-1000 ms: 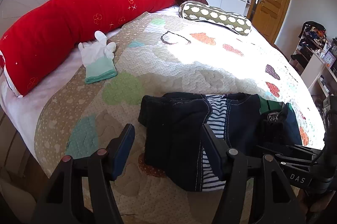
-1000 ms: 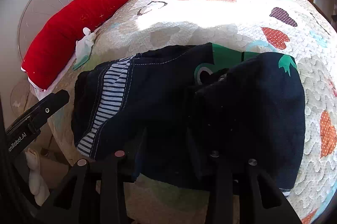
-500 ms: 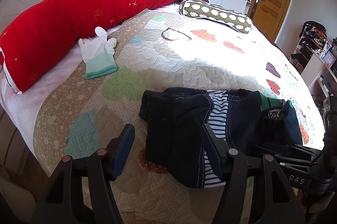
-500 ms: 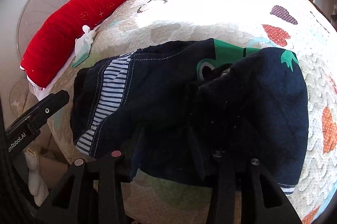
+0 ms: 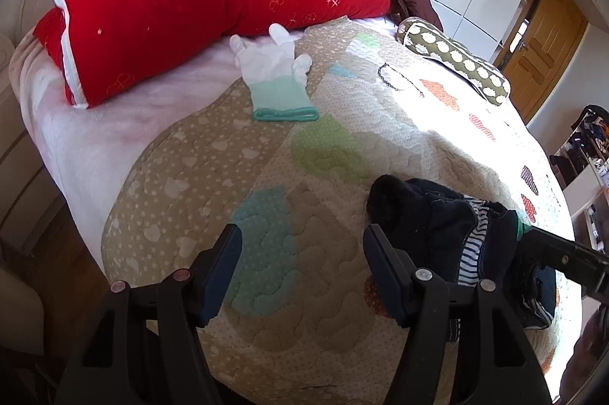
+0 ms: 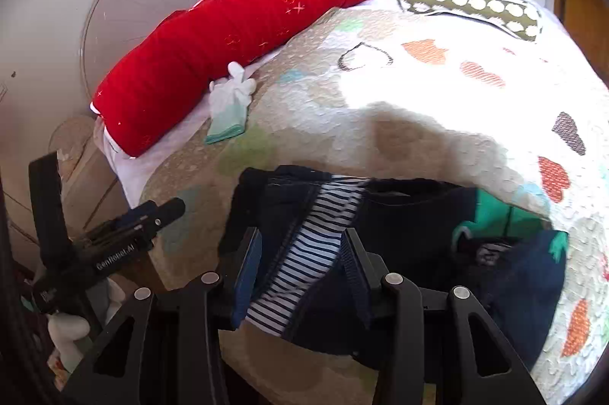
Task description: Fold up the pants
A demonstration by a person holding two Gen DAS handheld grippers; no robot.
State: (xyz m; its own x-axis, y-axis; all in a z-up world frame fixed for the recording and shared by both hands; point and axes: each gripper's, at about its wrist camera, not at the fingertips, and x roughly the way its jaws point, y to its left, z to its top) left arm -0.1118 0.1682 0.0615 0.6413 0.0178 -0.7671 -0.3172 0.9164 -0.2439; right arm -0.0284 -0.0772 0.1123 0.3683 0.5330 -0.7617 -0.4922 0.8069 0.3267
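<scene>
The pants (image 6: 384,252), dark navy with a striped lining turned out and a green printed patch, lay bunched in a compact heap on the quilt (image 5: 323,157) near the bed's close edge, not spread flat; the folds looked loose, so the task was judged unfinished or at a tidying stage. The left gripper (image 5: 300,264) hovered over bare quilt just beside the heap's left end, its jaws set wide with nothing between them, a stance suited to coming in on the dark hem (image 5: 396,199) from the side. The right gripper (image 6: 300,268) stood with its jaws apart at moderate width astride the striped lining (image 6: 304,252); whether the pads actually touched the cloth could not be determined, but no fabric appeared pinched or lifted. Working room beyond the heap was ample: a white and mint glove (image 5: 276,77) lay well apart beside the red bolster (image 5: 213,13), and a spotted cushion (image 6: 472,5) rested at the far side.
</scene>
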